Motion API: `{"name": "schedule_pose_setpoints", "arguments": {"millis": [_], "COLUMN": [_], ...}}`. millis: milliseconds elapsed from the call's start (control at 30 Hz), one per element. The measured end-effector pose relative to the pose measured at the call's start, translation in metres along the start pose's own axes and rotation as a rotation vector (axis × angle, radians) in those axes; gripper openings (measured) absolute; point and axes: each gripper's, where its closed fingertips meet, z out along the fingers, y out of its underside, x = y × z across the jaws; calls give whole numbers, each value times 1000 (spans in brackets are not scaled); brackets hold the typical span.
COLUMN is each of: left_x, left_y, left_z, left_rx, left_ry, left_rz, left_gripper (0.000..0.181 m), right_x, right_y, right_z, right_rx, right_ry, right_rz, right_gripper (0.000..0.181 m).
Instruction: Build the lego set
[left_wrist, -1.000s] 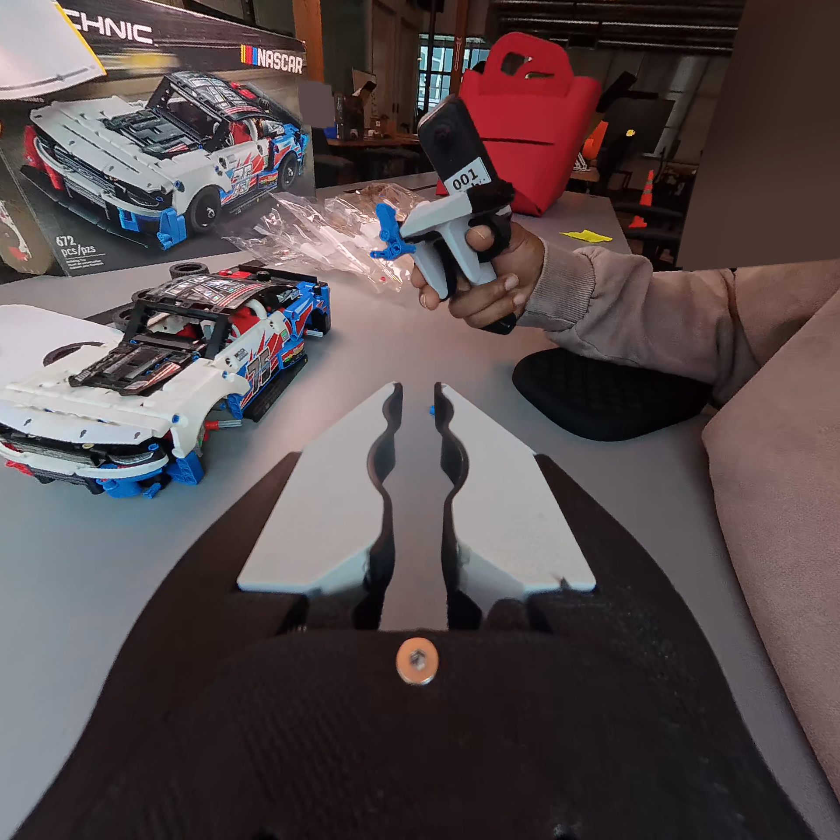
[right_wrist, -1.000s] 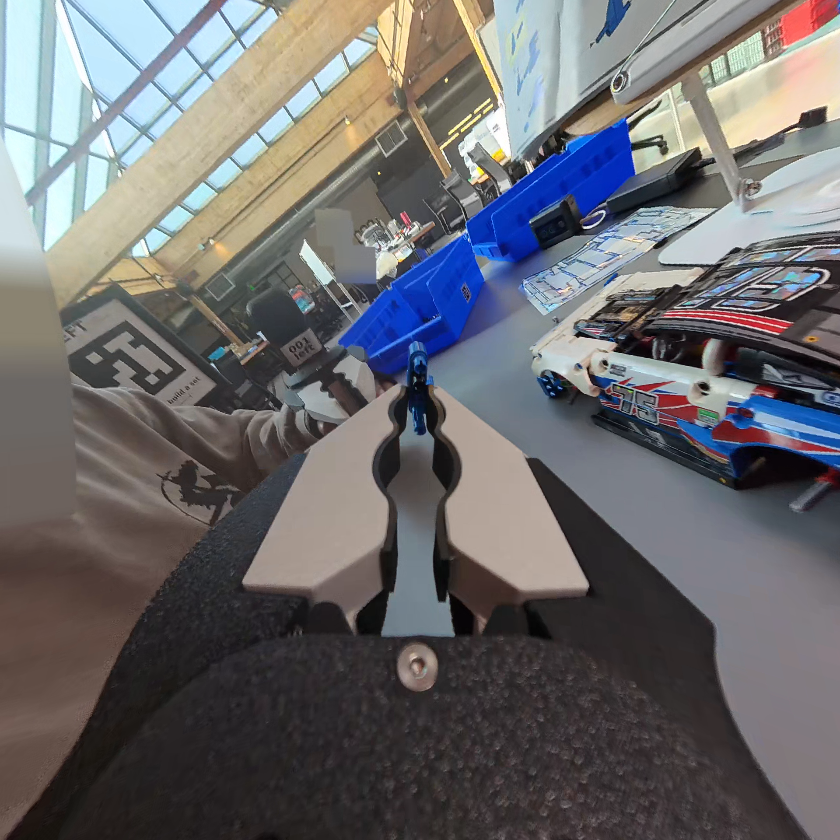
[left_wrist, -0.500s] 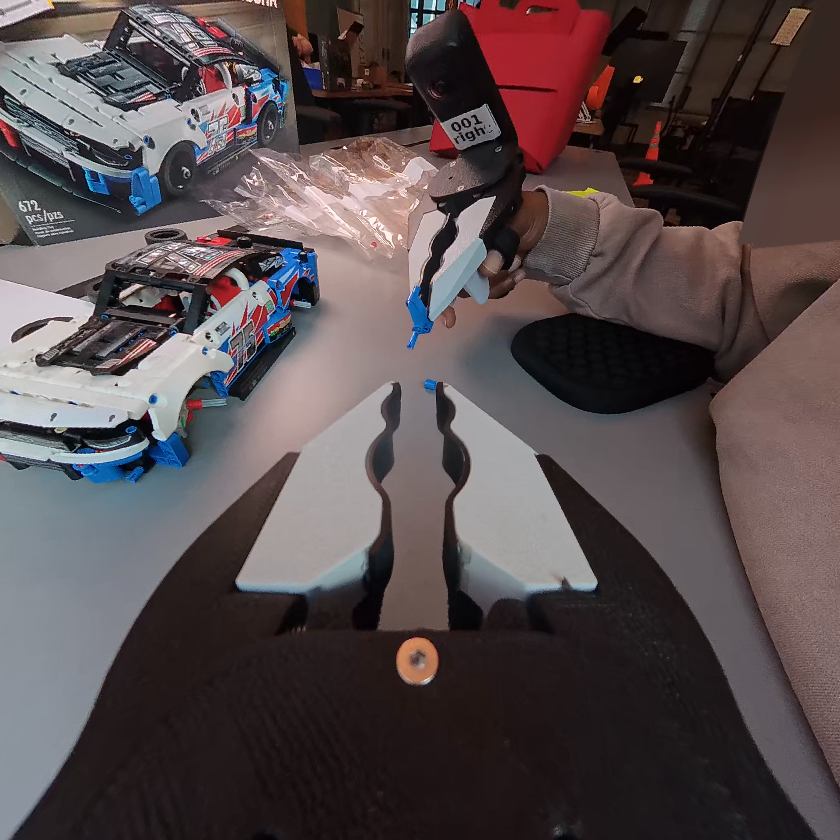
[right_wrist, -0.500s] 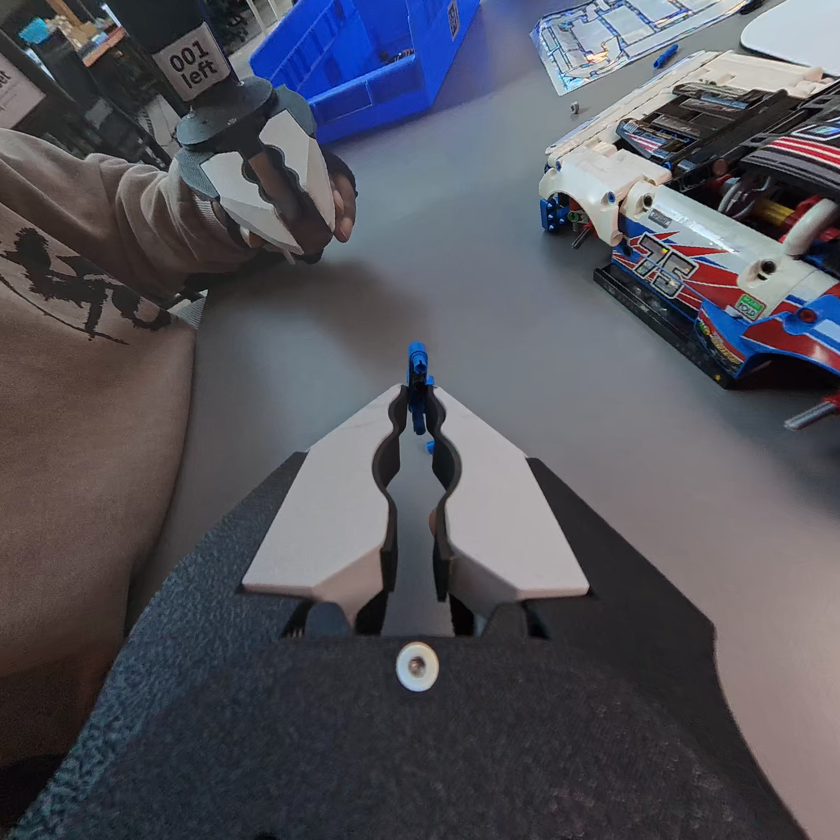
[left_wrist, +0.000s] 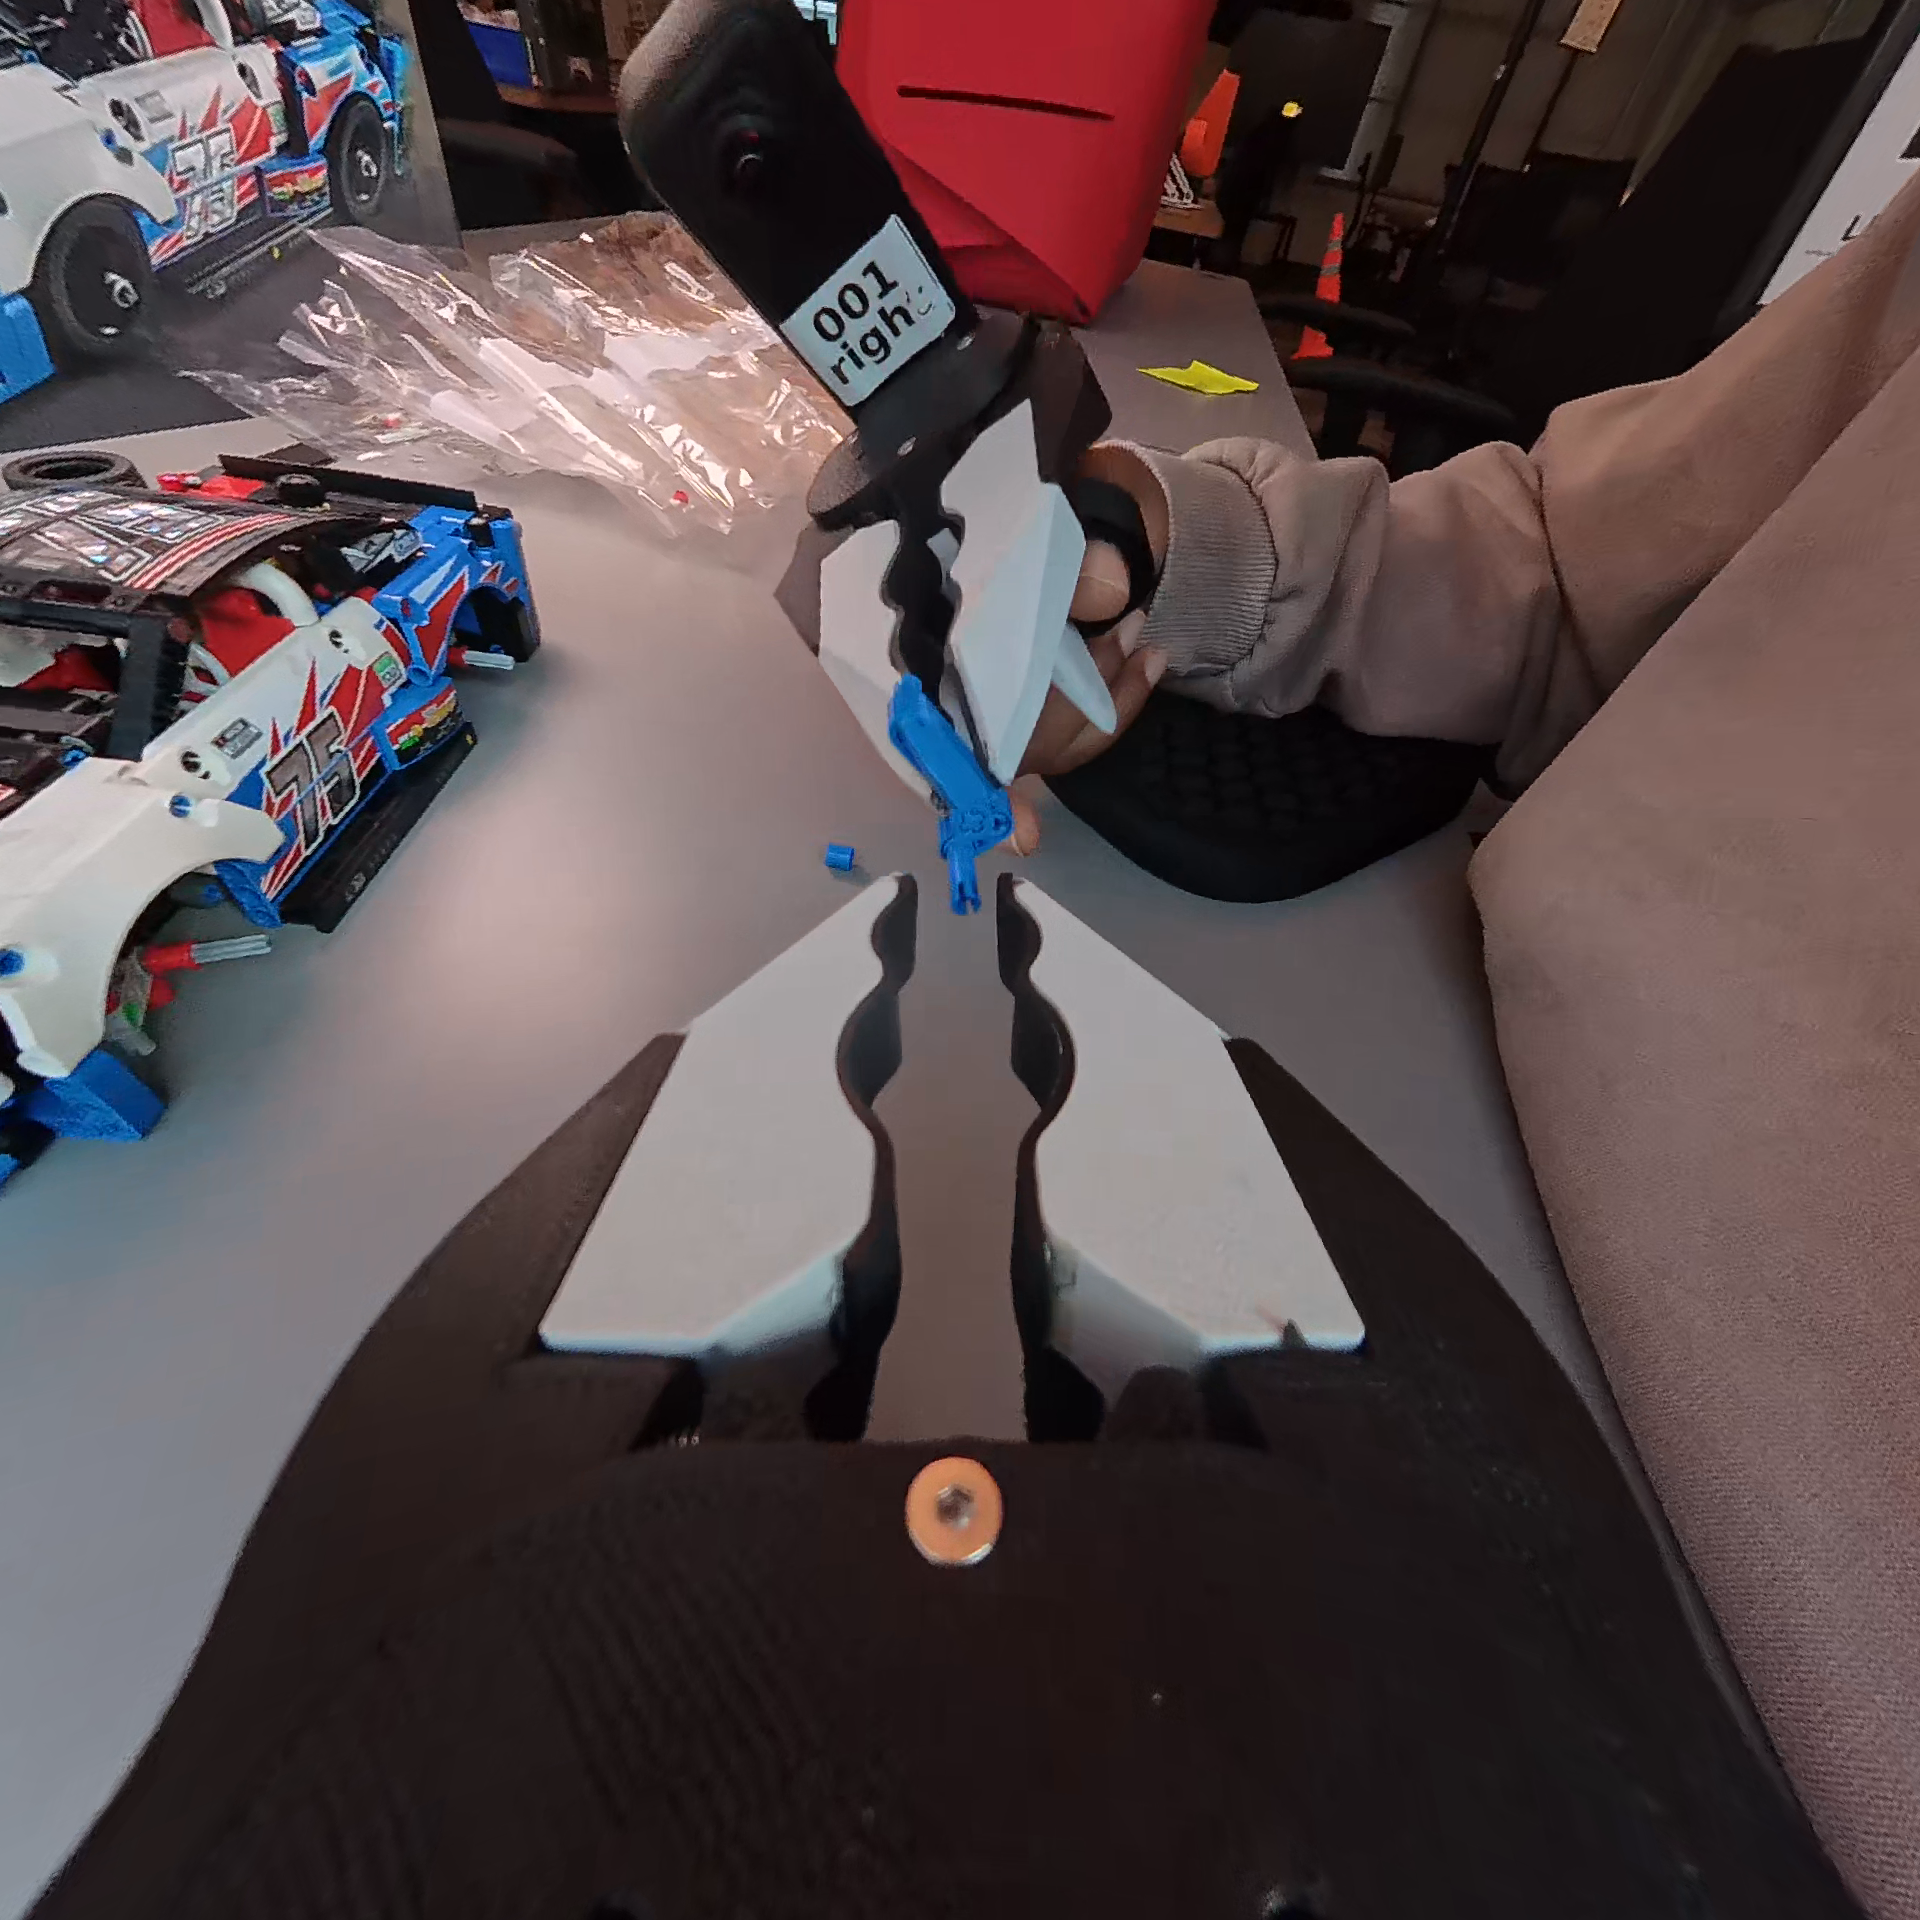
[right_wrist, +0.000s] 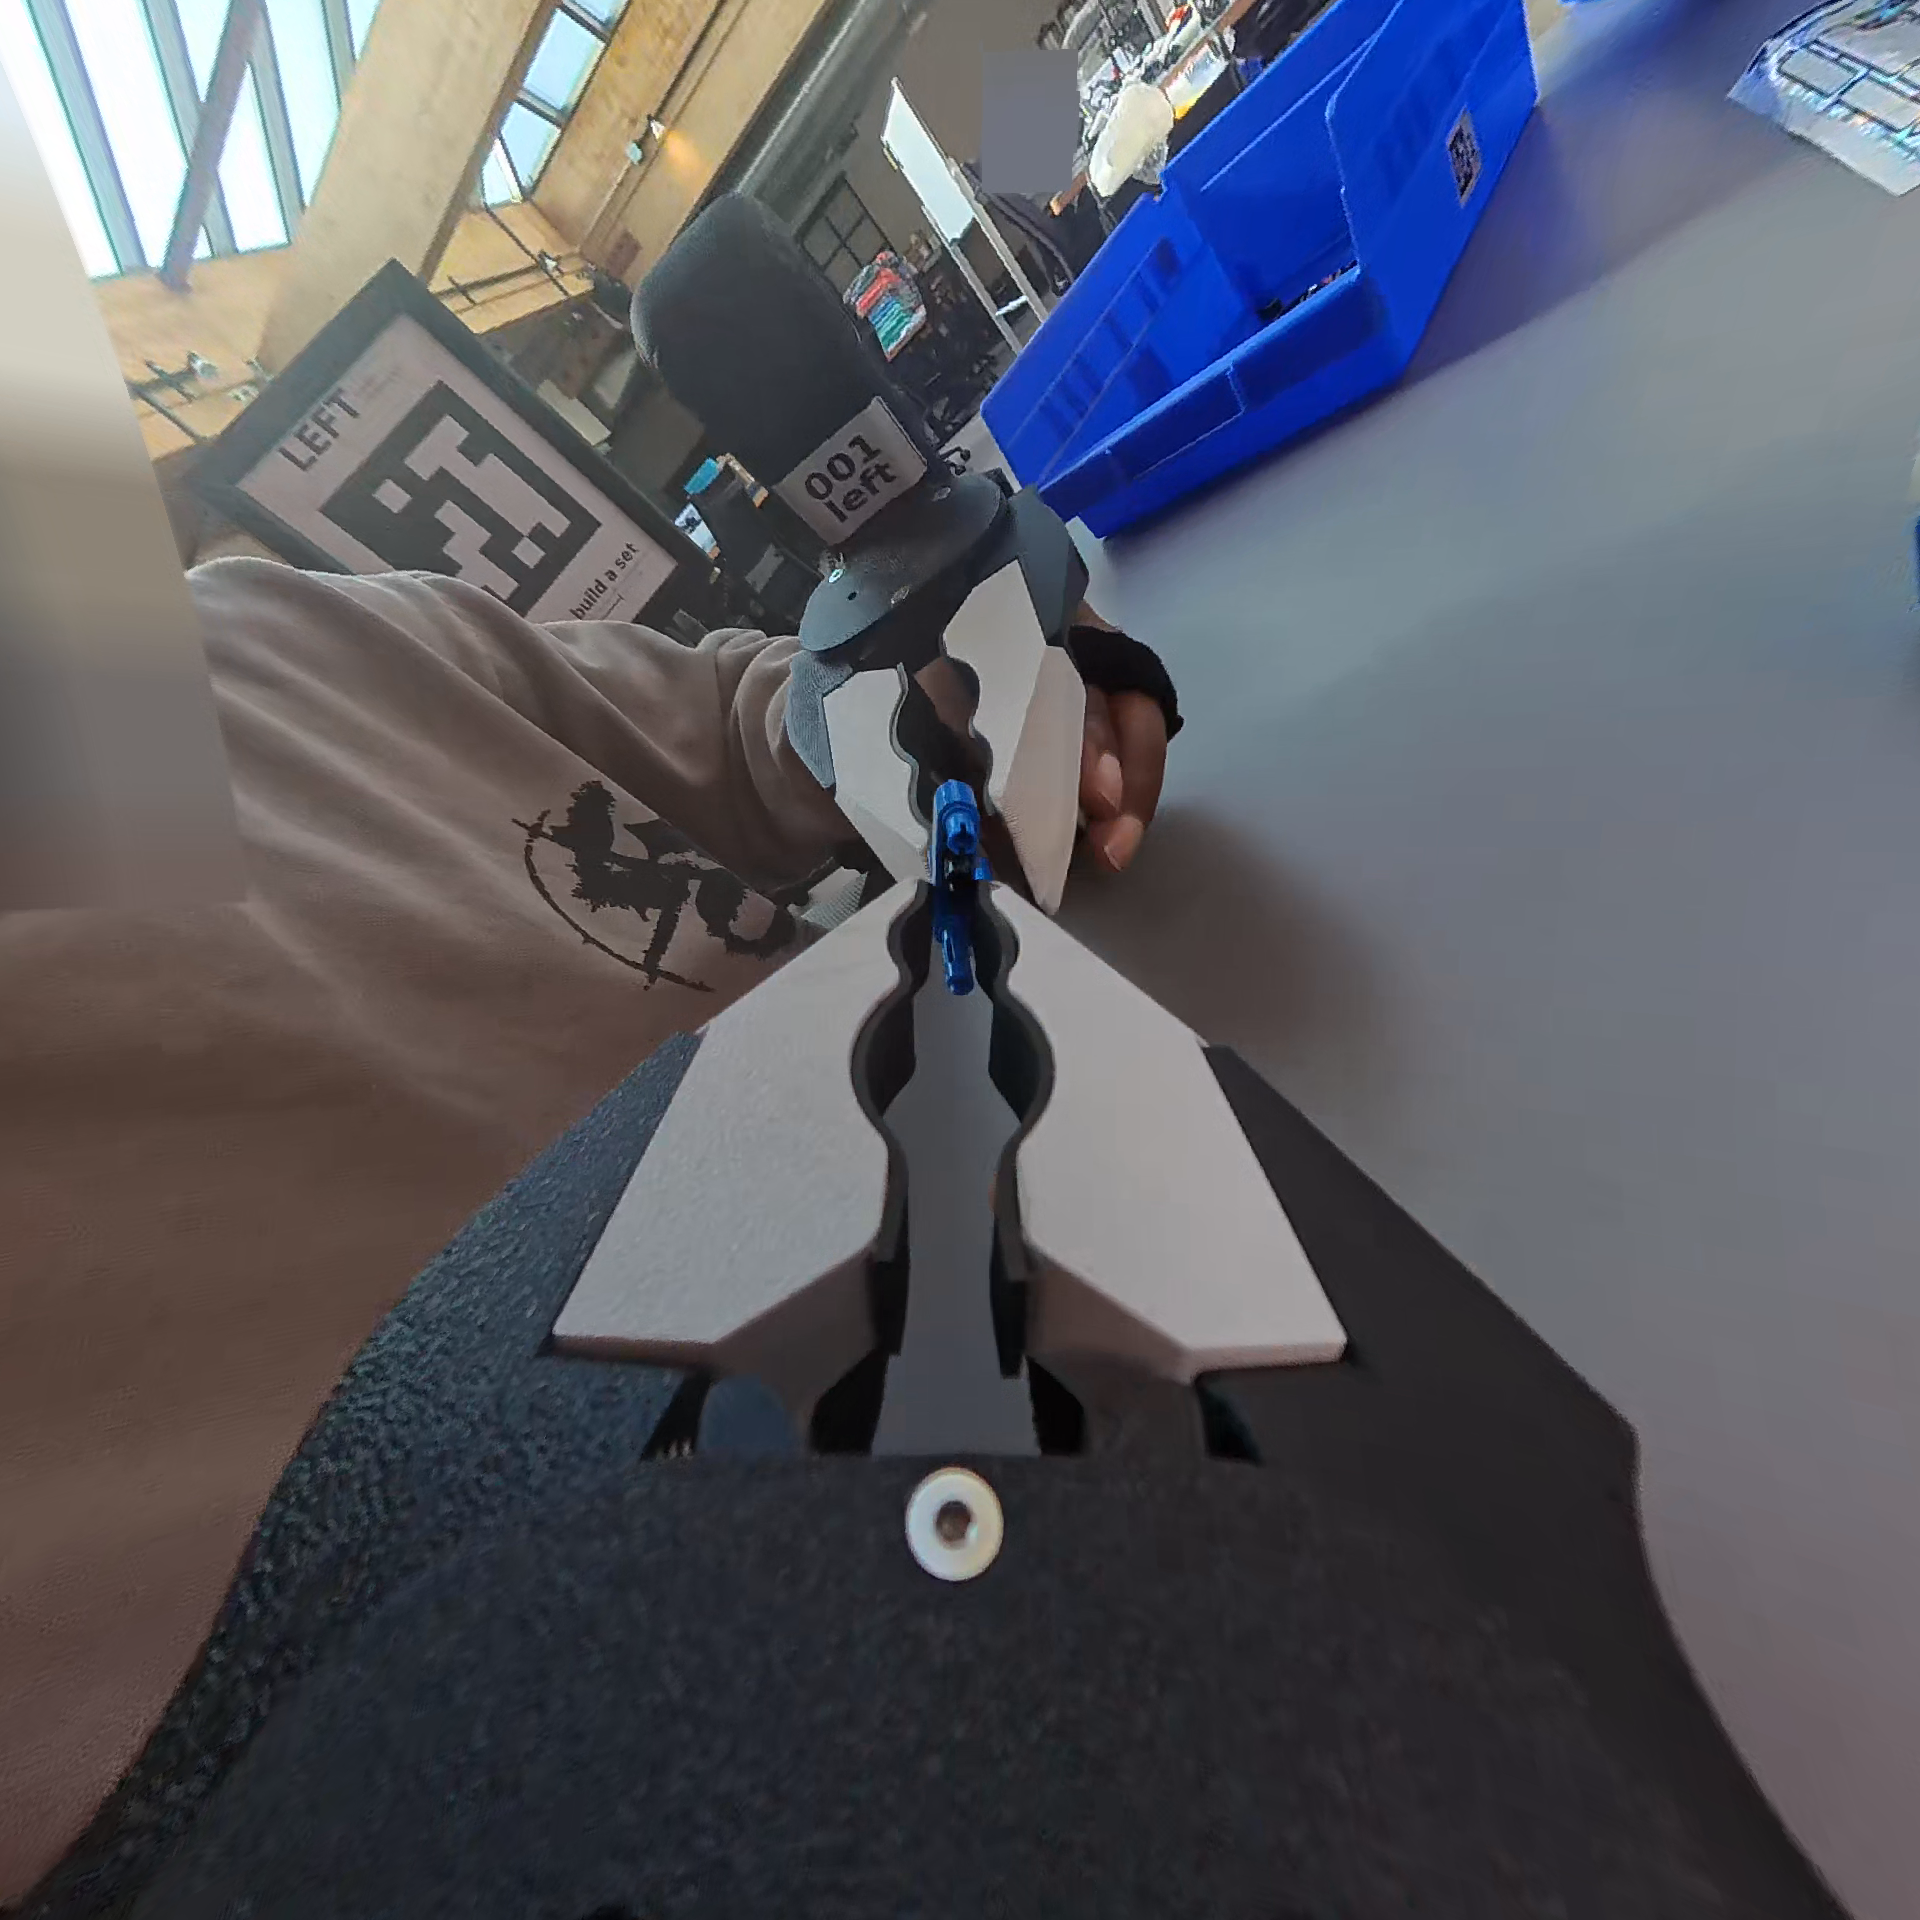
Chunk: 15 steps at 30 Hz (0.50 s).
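1. At the bottom centre of my left view, my left tongs (left_wrist: 956, 883) stand parted with nothing between their wavy black-lined white fingers, over the smooth grey table (left_wrist: 520, 1039).
2. Just above those tips, at frame centre, the lower peg of the blue piece (left_wrist: 951, 774) hangs right at the mouth of the gap; I can't tell if it touches either finger.
3. My right tongs (left_wrist: 971, 764) come down from the upper centre, clamped on that blue piece; in my right view it sits pinched at the fingertips (right_wrist: 954, 909), a thin glossy plastic part.
4. A tiny blue peg (left_wrist: 840, 857) lies on the table just left of the left tongs' tips.
5. Right of centre lies a black dimpled pad (left_wrist: 1247, 810).
6. At mid-left sits the glossy white, blue and red car (left_wrist: 260, 727).
7. Behind it, upper left, lie crinkled clear bags (left_wrist: 520, 364).
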Motion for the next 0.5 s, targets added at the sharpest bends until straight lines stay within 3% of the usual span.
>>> {"name": "schedule_pose_setpoints", "arguments": {"millis": [100,500], "left_x": [2,5], "left_y": [0,-4], "left_z": [0,-5], "left_rx": [-3,11], "left_ry": [12,32], "left_rz": [5,13], "left_gripper": [2,2], "right_x": [-3,-5], "right_y": [-1,-5], "right_z": [3,2], "right_rx": [16,56], "right_ry": [-12,-23], "right_rz": [-1,-48], "right_gripper": [4,7]}}
